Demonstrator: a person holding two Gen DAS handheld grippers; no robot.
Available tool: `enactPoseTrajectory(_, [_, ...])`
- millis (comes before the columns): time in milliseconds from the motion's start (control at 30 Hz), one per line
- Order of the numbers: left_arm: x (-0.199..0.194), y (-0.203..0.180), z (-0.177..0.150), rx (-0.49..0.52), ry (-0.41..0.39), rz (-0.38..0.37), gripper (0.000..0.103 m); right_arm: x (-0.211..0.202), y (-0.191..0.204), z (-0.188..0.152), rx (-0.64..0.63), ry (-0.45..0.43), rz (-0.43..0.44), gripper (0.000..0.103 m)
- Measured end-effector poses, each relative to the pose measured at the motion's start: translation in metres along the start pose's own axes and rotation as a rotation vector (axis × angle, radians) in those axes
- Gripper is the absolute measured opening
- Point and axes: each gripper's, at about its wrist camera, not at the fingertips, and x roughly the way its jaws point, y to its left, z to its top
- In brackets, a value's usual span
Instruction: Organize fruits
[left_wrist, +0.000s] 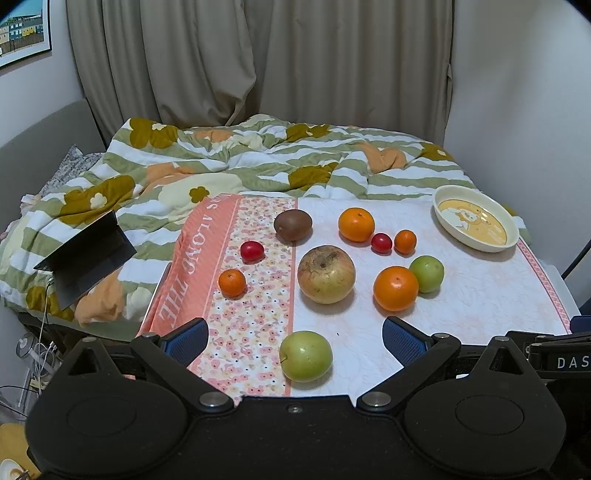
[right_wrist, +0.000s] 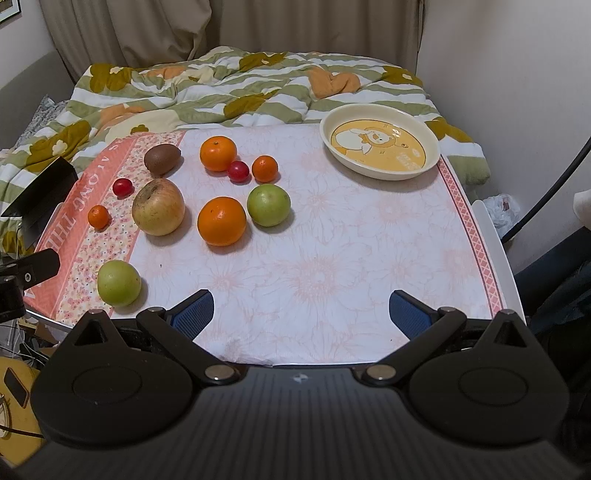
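Both claws hang over the near edge of the surface (right_wrist: 332, 258), each with its blue-padded fingers spread wide and nothing between them. The left claw (left_wrist: 295, 338) frames the nearest green apple (left_wrist: 306, 355), which sits on the cloth just ahead of its fingers without touching them. The right claw (right_wrist: 301, 310) faces bare cloth only.

Taking the big yellow-brown apple (left_wrist: 326, 274) as landmark: the nearest green apple lies nearer the camera than it, a small mandarin (left_wrist: 232, 283) sits to its left on the flowered band, and a cherry tomato (left_wrist: 252, 251) lies left and slightly beyond. To its right rests a large orange (left_wrist: 395, 288), with a second green apple (left_wrist: 427, 274) just beside that orange (touching or not, I cannot tell). Beyond the landmark apple, a brown kiwi (left_wrist: 293, 225) sits slightly to the left. Beyond and to the right come another orange (left_wrist: 356, 224), a second cherry tomato (left_wrist: 381, 243) and a second small mandarin (left_wrist: 405, 242) in a close row.

Far right of the landmark apple, near the surface's back corner, stands a cream plate (right_wrist: 328, 138) with a yellow cartoon print, holding no fruit. Farther off, a rumpled flower-patterned quilt (left_wrist: 258, 155) covers the bed, an open laptop (left_wrist: 86, 260) rests on it to the left, and curtains (left_wrist: 258, 55) hang behind.
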Motion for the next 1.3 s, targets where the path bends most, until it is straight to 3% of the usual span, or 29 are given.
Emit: enactPoseTrajectory(1300, [-0.0026,0.0012,0.0000,-0.007,0.001,-0.004,0.102,-0.0089,-0.0040,-0.0016,0.017,-0.005,0.005,0.103])
